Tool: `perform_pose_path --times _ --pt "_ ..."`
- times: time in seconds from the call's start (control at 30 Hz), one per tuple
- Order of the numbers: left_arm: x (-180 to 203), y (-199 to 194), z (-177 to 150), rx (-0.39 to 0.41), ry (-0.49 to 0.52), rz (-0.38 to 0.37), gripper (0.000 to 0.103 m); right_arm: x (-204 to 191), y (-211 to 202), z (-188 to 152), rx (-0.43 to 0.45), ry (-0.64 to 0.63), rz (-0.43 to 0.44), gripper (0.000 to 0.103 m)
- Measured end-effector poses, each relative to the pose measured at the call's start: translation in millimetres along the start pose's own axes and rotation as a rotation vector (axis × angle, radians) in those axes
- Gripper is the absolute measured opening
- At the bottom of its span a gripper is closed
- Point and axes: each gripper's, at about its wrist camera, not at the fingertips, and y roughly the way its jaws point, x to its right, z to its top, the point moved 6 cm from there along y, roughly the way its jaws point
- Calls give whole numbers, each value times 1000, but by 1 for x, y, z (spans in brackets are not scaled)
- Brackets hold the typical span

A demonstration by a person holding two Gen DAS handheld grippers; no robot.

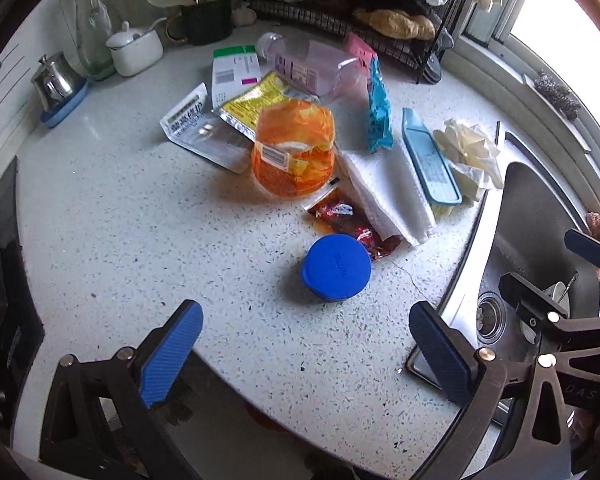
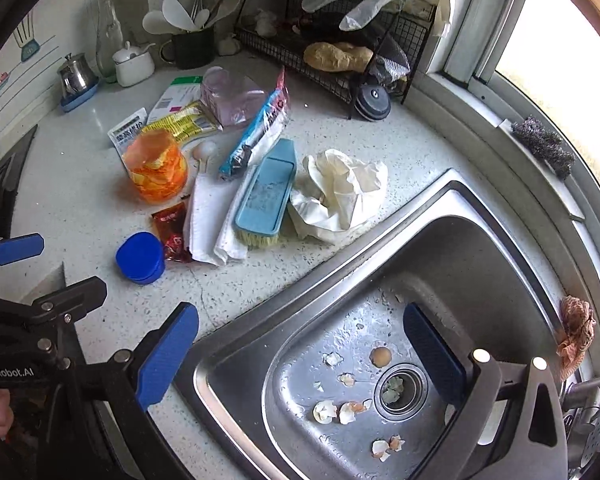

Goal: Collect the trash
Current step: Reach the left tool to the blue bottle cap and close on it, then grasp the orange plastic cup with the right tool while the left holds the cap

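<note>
Trash lies scattered on a speckled white counter (image 1: 112, 220): a blue round lid (image 1: 336, 267) (image 2: 141, 257), a red sauce packet (image 1: 350, 222) (image 2: 171, 227), an orange crumpled plastic cup (image 1: 293, 148) (image 2: 156, 166), a folded white napkin (image 1: 384, 196) (image 2: 210, 216), a yellow sachet (image 1: 256, 102), a blue wrapper (image 1: 379, 108) (image 2: 256, 136), a pink plastic bottle (image 1: 312, 66) and crumpled white tissue (image 1: 470, 156) (image 2: 340, 192). My left gripper (image 1: 306, 344) hovers open just short of the lid. My right gripper (image 2: 300, 344) is open above the sink (image 2: 480, 256), where several eggshell bits (image 2: 340, 410) lie.
A blue scrub brush (image 1: 430, 158) (image 2: 266, 192) lies beside the napkin. At the back stand a wire rack (image 1: 360, 20), a utensil cup (image 1: 206, 18), a white sugar pot (image 1: 134, 50), a glass bottle (image 1: 90, 20) and a steel pot (image 1: 56, 78). A stove edge (image 1: 0, 280) is at left.
</note>
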Motion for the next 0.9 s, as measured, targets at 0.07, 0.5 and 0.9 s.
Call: perform_pose_path --times 0.07,0.5,0.9 --pt "0 16 4 -22 3 2 102 3 14 -2 -37 10 10 103" --pt "13 56 21 -49 90 37 81 23 49 -2 -80 63 17 103" --pt "-13 26 10 16 42 30 44 2 40 25 -53 25 64 103"
